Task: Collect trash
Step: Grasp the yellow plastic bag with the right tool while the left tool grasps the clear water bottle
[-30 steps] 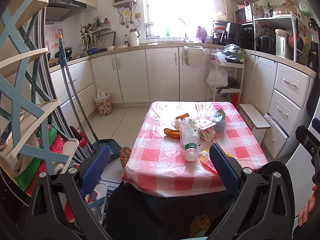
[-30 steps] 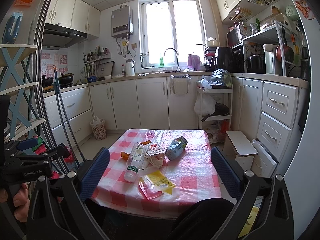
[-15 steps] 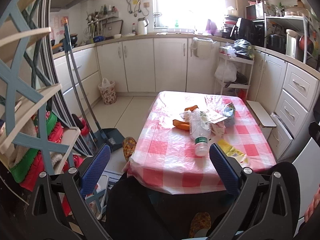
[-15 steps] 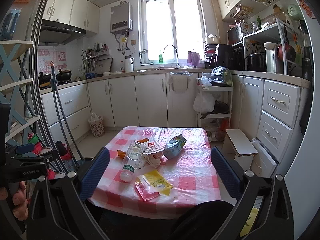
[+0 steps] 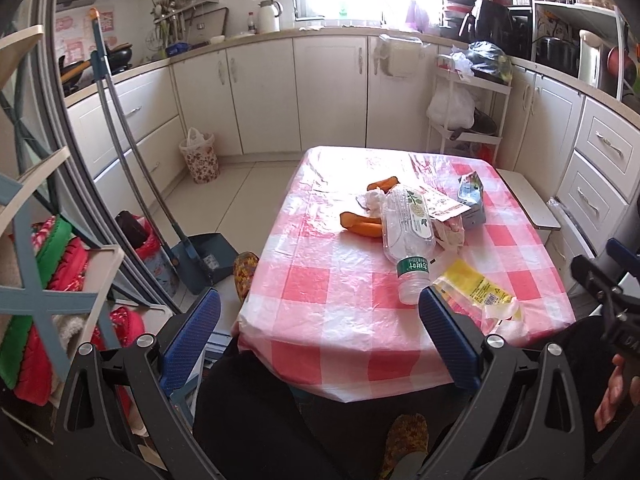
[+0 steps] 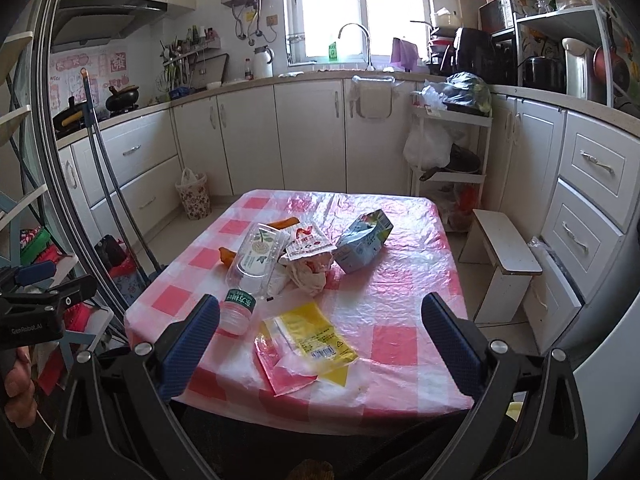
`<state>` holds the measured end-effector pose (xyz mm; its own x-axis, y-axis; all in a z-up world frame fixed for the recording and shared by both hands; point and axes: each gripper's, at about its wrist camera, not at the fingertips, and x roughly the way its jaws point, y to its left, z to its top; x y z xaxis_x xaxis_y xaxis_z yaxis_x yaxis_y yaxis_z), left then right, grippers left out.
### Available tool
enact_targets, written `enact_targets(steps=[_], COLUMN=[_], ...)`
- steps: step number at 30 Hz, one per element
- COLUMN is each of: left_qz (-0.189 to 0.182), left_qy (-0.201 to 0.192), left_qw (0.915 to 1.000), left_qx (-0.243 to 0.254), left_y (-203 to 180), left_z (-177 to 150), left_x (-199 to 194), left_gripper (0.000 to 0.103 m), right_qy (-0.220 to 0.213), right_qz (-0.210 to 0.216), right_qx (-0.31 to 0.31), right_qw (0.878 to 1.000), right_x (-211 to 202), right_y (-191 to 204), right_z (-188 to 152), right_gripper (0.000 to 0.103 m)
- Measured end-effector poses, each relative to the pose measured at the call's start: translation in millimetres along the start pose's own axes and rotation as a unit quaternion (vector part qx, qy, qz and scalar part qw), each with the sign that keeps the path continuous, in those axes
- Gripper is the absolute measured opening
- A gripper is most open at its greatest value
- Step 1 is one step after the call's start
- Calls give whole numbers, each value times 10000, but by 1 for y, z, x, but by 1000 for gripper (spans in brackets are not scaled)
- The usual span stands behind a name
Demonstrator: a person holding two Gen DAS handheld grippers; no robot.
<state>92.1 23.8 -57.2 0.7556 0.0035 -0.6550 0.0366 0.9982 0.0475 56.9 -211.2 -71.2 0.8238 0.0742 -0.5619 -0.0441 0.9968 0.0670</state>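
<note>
Hovering at the near edge of the checked tabletop (image 6: 400,216), both tongs are spread wide and hold nothing: the right tongs (image 6: 320,344) frame a yellow wrapper (image 6: 316,340) lying just ahead of them, and the left tongs (image 5: 320,340) have the cap end of a toppled plastic bottle (image 5: 406,236) just ahead of their right finger. Farther ahead of both sit crumpled tissue (image 6: 310,274), a blue-grey carton (image 6: 362,246) and orange peel (image 5: 360,224). Nothing looks collected yet, so this reads as the approach before a first pick. A small lined bin (image 5: 199,156) stands on the floor far ahead and left. Next, probably, one pair drops lower and closes squarely on the flat wrapper or the bottle.
</note>
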Motion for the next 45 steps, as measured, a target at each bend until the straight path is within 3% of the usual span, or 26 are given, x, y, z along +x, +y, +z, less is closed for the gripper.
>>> enact_targets(steps=[8, 18, 22, 28, 32, 35, 40, 42, 44, 45], left_qz=[-77, -199, -337, -615, -811, -988, -892, -908, -961, -1019], left_qy=[210, 533, 656, 918, 1061, 1261, 1494, 1593, 1661, 1695], left_qw=[9997, 9983, 9971, 9938, 9909, 9867, 9839, 9820, 9801, 9788], left_qx=[-4, -127, -178, -140, -177, -288, -405, -450, -506, -541], left_y=[-5, -5, -14, -42, -62, -77, -86, -90, -92, -93], left_z=[9, 12, 15, 21, 31, 42, 51, 52, 52, 52], left_x=[32, 63, 78, 113, 140, 168, 207, 218, 225, 227], left_gripper=[96, 96, 96, 96, 96, 96, 96, 96, 95, 94], right_qy=[614, 1363, 1584, 2025, 2140, 2179, 2105, 2050, 1998, 1994], right_qz=[199, 621, 530, 276, 425, 931, 866, 878, 849, 862], right_qx=[-337, -848, -951, -961, -751, -849, -1106, -1110, -1092, -1066], right_qw=[9973, 9851, 9814, 9742, 9730, 9678, 9675, 9685, 9700, 9703], right_x=[41, 98, 116, 143, 148, 146, 146, 146, 144, 144], right_y=[11, 25, 22, 11, 1, 8, 11, 8, 1, -2], right_z=[-8, -24, -29, -40, -35, -36, -39, -37, -33, -31], right_gripper=[97, 97, 95, 82, 83, 93, 93, 85, 50, 43])
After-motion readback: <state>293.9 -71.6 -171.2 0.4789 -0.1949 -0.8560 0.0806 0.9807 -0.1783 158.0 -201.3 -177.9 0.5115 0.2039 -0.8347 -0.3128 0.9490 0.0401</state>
